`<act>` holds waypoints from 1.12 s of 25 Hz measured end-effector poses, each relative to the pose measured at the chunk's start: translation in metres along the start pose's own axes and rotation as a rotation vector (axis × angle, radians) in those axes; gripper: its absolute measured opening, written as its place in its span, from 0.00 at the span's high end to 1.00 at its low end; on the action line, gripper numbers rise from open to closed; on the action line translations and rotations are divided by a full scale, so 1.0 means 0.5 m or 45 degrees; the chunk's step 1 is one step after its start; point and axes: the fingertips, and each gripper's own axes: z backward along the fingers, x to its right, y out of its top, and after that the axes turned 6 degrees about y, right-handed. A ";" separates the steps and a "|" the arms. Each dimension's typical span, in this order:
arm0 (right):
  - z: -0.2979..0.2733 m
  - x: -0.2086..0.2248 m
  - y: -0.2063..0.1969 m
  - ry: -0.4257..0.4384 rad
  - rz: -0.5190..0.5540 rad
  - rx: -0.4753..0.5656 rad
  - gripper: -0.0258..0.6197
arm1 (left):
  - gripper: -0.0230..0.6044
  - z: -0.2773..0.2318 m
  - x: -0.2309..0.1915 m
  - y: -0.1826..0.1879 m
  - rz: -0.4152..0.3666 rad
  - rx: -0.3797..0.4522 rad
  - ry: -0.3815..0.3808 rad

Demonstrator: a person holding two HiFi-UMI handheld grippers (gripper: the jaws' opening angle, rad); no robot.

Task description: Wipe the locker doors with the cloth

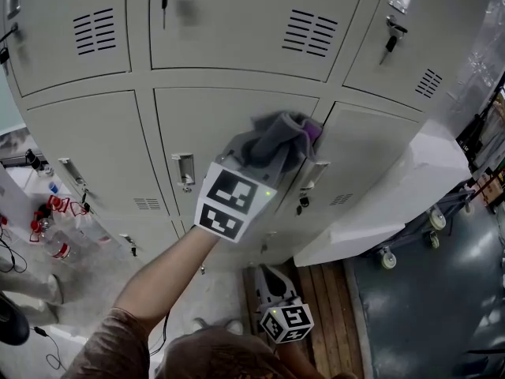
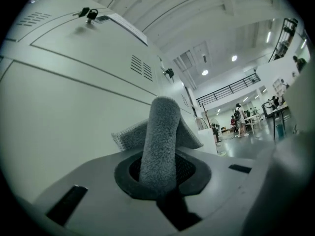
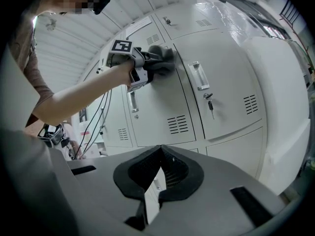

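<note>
A grey cloth (image 1: 276, 135) is pressed against the upper right part of a middle locker door (image 1: 207, 121). My left gripper (image 1: 272, 155) is shut on it, held out at arm's length. In the left gripper view a roll of the cloth (image 2: 160, 136) rises from between the pads, beside the pale door (image 2: 64, 112). My right gripper (image 1: 272, 279) hangs low near the person's body, shut, with nothing in it. The right gripper view shows its pads (image 3: 142, 173) closed at the tip, and farther off the left gripper (image 3: 142, 63) with the cloth (image 3: 161, 58) on the door.
The door has a recessed handle (image 1: 184, 169). Keys hang from the locks at the upper right (image 1: 390, 38) and lower right (image 1: 303, 202). A white slab (image 1: 394, 204) leans at the right over a wheeled cart (image 1: 387, 257). A wooden pallet (image 1: 327, 290) lies below. Cables and red items (image 1: 47, 212) are at the left.
</note>
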 end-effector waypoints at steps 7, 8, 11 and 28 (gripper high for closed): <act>0.001 0.009 0.000 -0.006 -0.004 0.000 0.96 | 0.90 0.011 0.015 -0.099 0.043 -0.062 -0.012; 0.002 0.012 0.000 -0.008 -0.004 0.000 0.96 | 0.90 0.013 0.017 -0.113 0.042 -0.070 -0.015; 0.005 0.020 -0.001 -0.017 -0.010 -0.001 0.96 | 0.90 0.021 0.022 -0.154 0.051 -0.096 -0.022; 0.012 0.058 0.005 -0.050 -0.016 -0.002 0.96 | 0.90 0.057 0.052 -0.406 0.090 -0.285 -0.051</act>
